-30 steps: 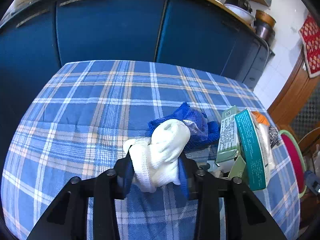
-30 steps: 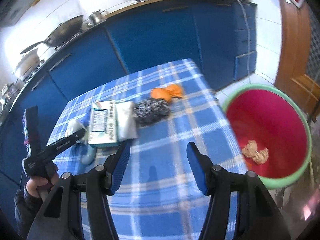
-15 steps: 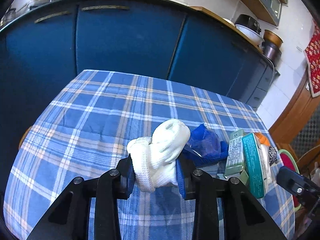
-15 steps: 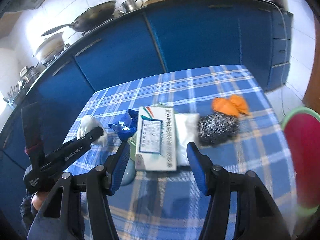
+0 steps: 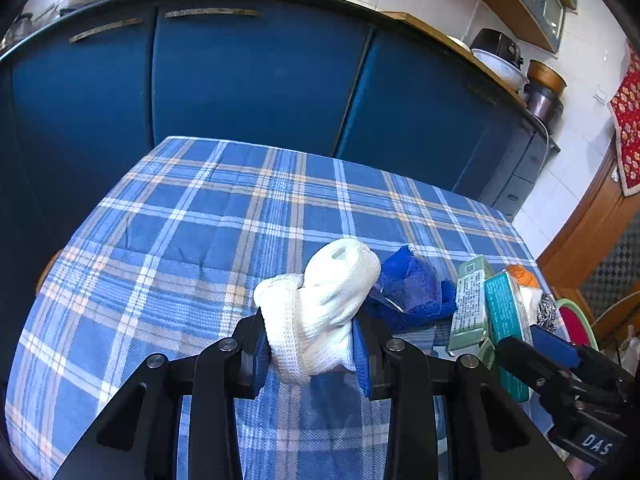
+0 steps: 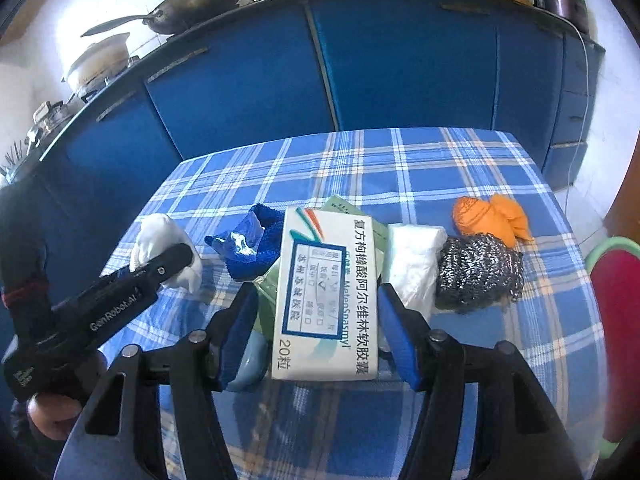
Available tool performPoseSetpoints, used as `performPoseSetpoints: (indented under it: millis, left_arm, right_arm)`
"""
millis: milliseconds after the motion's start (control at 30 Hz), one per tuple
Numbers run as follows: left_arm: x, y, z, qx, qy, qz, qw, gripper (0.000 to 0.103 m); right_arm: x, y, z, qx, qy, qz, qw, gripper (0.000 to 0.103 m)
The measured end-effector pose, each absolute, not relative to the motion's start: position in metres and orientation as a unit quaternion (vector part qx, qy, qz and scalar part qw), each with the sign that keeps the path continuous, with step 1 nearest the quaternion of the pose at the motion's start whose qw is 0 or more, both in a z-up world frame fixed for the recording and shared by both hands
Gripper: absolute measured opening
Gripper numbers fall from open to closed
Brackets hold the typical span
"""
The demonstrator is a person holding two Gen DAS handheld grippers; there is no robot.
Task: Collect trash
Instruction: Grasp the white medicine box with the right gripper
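Note:
My left gripper [image 5: 310,344] is shut on a white knitted cloth wad [image 5: 320,308] and holds it above the checked tablecloth [image 5: 192,240]. The wad also shows in the right wrist view [image 6: 160,240], behind the left gripper's finger. My right gripper [image 6: 316,320] is open, its jaws on either side of a white and green medicine box [image 6: 326,292] that lies on the table. Beside the box lie a blue cloth with foil [image 6: 250,242], a white plastic bag [image 6: 412,260], a steel wool scourer [image 6: 478,274] and an orange wad [image 6: 490,218].
A red basin with a green rim [image 6: 616,320] stands off the table's right edge. Blue kitchen cabinets [image 6: 360,72] run behind the table, with pans on the counter. A pale blue object [image 6: 250,364] lies under the box's left side.
My left gripper has risen and pulled back with the white wad. My right gripper has swung left from the red basin and come down around the medicine box.

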State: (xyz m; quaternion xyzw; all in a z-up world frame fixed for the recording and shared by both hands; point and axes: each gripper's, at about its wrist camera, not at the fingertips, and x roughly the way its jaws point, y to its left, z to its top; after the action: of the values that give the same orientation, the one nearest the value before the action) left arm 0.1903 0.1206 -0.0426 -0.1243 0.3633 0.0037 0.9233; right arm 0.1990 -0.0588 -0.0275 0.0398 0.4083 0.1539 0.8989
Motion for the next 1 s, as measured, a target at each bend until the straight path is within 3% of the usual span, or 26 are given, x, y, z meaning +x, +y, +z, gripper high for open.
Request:
performPoseSetpoints:
  millis: [33,467,1000]
  left_arm:
    - [0.190,0.120,-0.043,-0.125,0.363,0.003,0.923,0.035]
    - [0.195,0.117,-0.051,-0.118,0.377,-0.004,0.919,0.035]
    - [0.191,0.109,-0.048,-0.110,0.370,-0.017,0.922,0.035]
  right_arm:
    - [0.200,-0.058,-0.029,0.038,0.412,0.152,0.898,0.054]
    - [0.161,-0.083,-0.013,0.066,0.403,0.156,0.899,0.053]
    - [0.094,-0.208,-0.015,0.123,0.397,0.018,0.909,0.054]
